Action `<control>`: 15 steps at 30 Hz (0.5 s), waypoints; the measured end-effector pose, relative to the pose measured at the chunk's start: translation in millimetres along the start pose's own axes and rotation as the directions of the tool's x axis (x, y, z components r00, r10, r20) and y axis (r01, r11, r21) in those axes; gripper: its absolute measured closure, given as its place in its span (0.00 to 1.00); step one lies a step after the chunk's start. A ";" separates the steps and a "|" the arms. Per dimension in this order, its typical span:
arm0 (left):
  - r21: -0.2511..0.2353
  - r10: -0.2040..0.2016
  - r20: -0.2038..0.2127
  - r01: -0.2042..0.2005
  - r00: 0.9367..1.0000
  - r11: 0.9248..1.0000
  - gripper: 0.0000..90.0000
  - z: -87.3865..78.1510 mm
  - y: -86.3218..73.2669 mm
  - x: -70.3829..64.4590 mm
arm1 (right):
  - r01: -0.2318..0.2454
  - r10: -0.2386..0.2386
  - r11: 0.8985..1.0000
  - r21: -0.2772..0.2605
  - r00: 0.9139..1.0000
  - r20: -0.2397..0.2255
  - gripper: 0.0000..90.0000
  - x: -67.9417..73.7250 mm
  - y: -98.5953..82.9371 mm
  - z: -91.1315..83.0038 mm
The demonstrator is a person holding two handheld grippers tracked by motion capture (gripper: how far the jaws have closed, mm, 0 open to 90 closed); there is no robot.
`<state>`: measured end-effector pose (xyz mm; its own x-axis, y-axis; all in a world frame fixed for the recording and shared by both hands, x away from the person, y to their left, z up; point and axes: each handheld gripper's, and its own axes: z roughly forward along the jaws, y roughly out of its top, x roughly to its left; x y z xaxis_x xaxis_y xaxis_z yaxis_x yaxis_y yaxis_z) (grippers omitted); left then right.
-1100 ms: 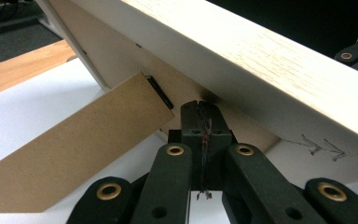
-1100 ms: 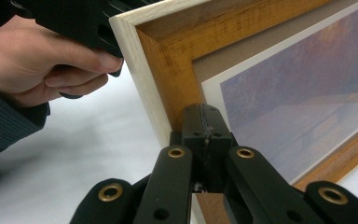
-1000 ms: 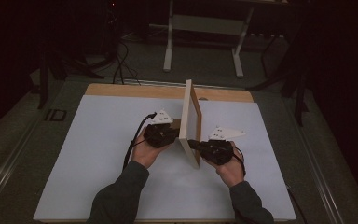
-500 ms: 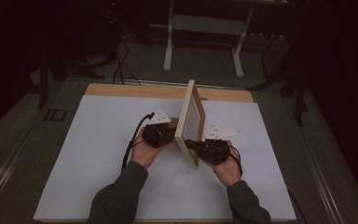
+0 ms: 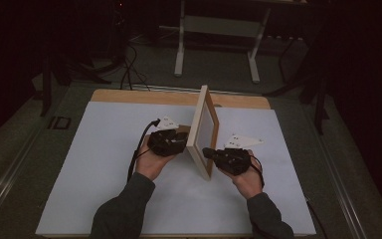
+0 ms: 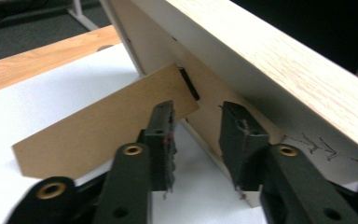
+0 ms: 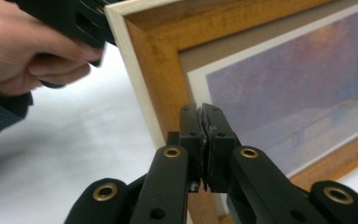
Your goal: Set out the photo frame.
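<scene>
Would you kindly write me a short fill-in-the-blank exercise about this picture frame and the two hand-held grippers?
1. The picture frame stands on its ____ on the white table cover.
2. The jaws of the right hand-held gripper are ____ against the frame's front.
3. The left hand-held gripper has its jaws ____ behind the frame.
4. The brown cardboard stand folds out from the frame's ____.

Missing words: edge; shut; open; back

Picture frame (image 5: pixel 205 130) tilted further toward its back, left tool (image 5: pixel 175 143) slightly nearer it
</scene>
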<state>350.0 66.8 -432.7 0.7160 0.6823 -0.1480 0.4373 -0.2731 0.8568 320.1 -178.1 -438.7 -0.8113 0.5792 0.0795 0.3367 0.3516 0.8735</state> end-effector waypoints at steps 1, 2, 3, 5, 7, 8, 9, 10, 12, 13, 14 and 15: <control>-0.002 -0.010 -0.002 0.010 1.000 1.000 0.69 -1.8 0.4 0.8 | -0.004 0.004 1.000 0.001 1.000 0.003 0.96 -0.6 -0.5 -0.9; -0.004 -0.023 0.000 0.023 1.000 1.000 0.67 -3.6 0.8 1.4 | -0.004 0.004 1.000 0.000 1.000 0.005 0.96 -1.4 -1.2 -1.4; -0.005 -0.033 0.002 0.034 0.999 0.999 0.66 -5.4 1.2 2.1 | -0.006 0.006 1.000 0.003 1.000 0.005 0.95 -1.7 -1.9 -1.5; -0.008 -0.043 0.004 0.043 0.999 0.999 0.65 -9.2 1.9 2.8 | 0.001 -0.001 1.000 0.013 1.000 0.011 0.93 -1.9 -3.6 -1.1; -0.006 -0.054 0.010 0.054 0.999 0.999 0.64 -12.6 2.8 3.3 | -0.006 0.006 1.000 0.015 1.000 0.015 0.91 -2.8 -5.4 -1.2; -0.004 -0.060 0.011 0.060 0.998 0.998 0.64 -14.1 3.1 3.6 | -0.008 0.007 1.000 0.014 1.000 0.017 0.90 -3.6 -6.2 -1.6; 0.002 -0.067 0.014 0.067 0.998 0.998 0.63 -15.3 3.5 4.0 | -0.013 0.013 1.000 0.011 1.000 0.018 0.90 -4.3 -7.3 -1.8; 0.010 -0.077 0.015 0.077 0.997 0.997 0.61 -16.3 3.9 4.6 | -0.014 0.014 1.000 0.012 1.000 0.019 0.89 -5.3 -8.4 -2.3; 0.016 -0.085 0.017 0.085 0.996 0.996 0.60 -18.7 4.4 5.6 | -0.019 0.019 1.000 0.016 1.000 0.022 0.89 -6.5 -10.3 -3.3; 0.015 -0.086 0.020 0.085 0.996 0.996 0.59 -19.9 4.6 5.9 | -0.016 0.015 1.000 0.018 1.000 0.024 0.88 -7.3 -11.3 -3.8; 0.017 -0.088 0.018 0.087 0.996 0.996 0.59 -21.3 4.9 6.0 | -0.018 0.018 1.000 0.019 1.000 0.026 0.88 -7.8 -12.3 -4.2; 0.015 -0.093 0.021 0.093 0.995 0.996 0.59 -22.5 5.2 6.1 | -0.018 0.017 1.000 0.021 0.999 0.028 0.88 -8.4 -13.2 -4.8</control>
<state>344.3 84.8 -418.1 0.6835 0.6901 -0.2379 0.5101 -0.2183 0.8320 320.2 -191.1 -448.6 -0.7916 0.6057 0.0813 0.3614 0.3567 0.8615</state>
